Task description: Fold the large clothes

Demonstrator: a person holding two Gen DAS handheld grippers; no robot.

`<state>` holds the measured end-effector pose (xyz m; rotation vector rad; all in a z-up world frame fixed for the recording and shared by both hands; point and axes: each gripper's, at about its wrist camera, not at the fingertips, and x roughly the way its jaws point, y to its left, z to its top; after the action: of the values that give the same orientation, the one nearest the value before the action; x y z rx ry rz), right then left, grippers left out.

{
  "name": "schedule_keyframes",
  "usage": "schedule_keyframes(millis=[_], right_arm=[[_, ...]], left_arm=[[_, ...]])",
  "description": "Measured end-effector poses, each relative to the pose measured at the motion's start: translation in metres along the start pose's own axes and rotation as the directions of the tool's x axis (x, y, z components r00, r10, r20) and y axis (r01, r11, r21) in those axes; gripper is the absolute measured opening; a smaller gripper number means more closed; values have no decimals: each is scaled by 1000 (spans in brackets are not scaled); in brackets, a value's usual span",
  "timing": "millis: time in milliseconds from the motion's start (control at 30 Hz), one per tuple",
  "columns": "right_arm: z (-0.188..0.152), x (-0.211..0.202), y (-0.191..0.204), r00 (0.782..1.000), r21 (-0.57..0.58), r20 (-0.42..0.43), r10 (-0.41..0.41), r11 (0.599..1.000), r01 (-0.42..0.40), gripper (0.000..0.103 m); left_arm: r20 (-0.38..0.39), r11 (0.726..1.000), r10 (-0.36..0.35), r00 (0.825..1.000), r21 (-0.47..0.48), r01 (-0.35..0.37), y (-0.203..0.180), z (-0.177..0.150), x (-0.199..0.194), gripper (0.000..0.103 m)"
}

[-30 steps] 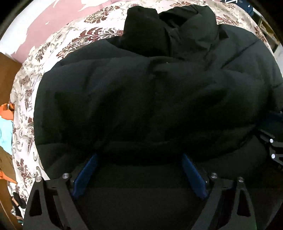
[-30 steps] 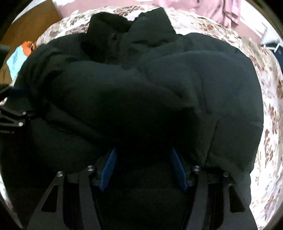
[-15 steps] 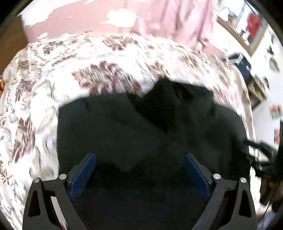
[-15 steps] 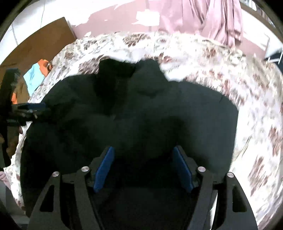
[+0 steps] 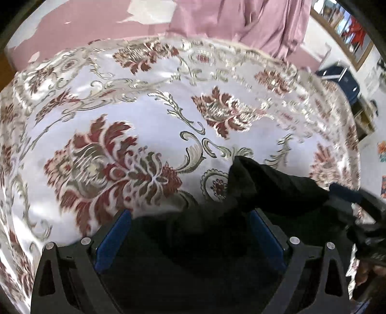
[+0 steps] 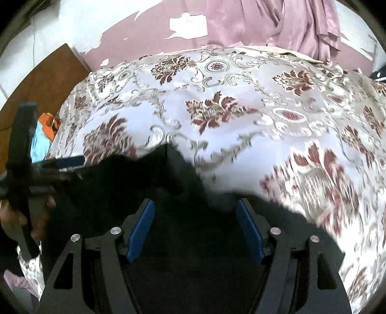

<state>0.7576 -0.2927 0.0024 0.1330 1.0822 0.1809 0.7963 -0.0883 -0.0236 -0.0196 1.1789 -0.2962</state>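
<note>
A black puffy jacket (image 5: pixel 265 188) hangs bunched between the blue pads of my left gripper (image 5: pixel 189 215). Those jaws are closing on it and stand wide around the thick fabric. In the right wrist view the same jacket (image 6: pixel 144 178) fills the gap of my right gripper (image 6: pixel 195 203), which grips it too. Both grippers hold the jacket over the floral bedspread (image 5: pixel 144 108), tilted steeply down. Each gripper shows at the edge of the other's view, side by side. The rest of the jacket is hidden below the jaws.
The floral bedspread (image 6: pixel 265 108) stretches ahead to a pink wall with a pink curtain (image 6: pixel 301 21). A brown board (image 6: pixel 43 79) and orange and blue clothes (image 6: pixel 45 128) lie off the bed's left. A dark blue box (image 5: pixel 342 77) stands at the far right.
Both grippers have swept forward over the bed with the jacket in their jaws. The spread-out jacket that filled both views now shows only as a bunch at the jaws, with bare bedspread ahead.
</note>
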Motion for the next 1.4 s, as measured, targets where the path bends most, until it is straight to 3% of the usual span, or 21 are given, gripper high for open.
schedule_keyframes(millis=[67,100,167,200,267,300,333,400,567,667,833,1000,1167,1400], right_arm=[[13,11,3,1000,7,-13,25,1000,-25,61],[18,18,5,999,3,-32,39,999,-39,57],[25,32,12,995,-11,-85,49,999,-50,50],[27,39,15,992,-19,-120,48,999,-51,47],[26,44,21,989,-36,-139,46,998,-51,38],[27,44,23,990,-48,-139,37,998,-44,32],[26,43,24,991,-58,-133,28,998,-36,19],[26,39,22,993,-58,-117,20,998,-27,9],[14,14,5,998,-105,-60,-16,994,10,6],[3,-3,-6,997,-151,-33,-68,987,62,5],[-27,-31,-3,998,-248,-17,-67,967,60,4],[-52,-43,5,997,-308,-59,-44,951,24,4],[-73,-37,8,990,-340,-131,-57,940,9,4],[-91,-18,10,979,-348,-184,-81,938,12,4]], left_arm=[[-14,1000,1,1000,11,-1,-2,4,7,70],[-32,1000,-17,999,12,18,-3,6,12,65],[-46,998,-54,997,10,54,-5,6,14,42],[-46,997,-71,996,8,72,-6,7,14,38],[-37,995,-98,994,9,98,-7,8,11,19],[-32,995,-102,994,7,102,-6,9,10,18],[-27,995,-99,995,3,99,-5,10,9,14],[-23,994,-106,994,-22,106,1,9,6,12],[16,994,-86,996,-65,87,23,1,-10,9],[38,995,-94,995,-19,95,32,-11,-27,9],[41,991,-104,994,93,100,24,-39,-57,9],[-31,987,-135,990,80,137,33,-60,-64,8],[-118,980,-94,989,162,112,22,-82,-55,8],[-171,973,-29,985,220,67,14,-98,-37,9]])
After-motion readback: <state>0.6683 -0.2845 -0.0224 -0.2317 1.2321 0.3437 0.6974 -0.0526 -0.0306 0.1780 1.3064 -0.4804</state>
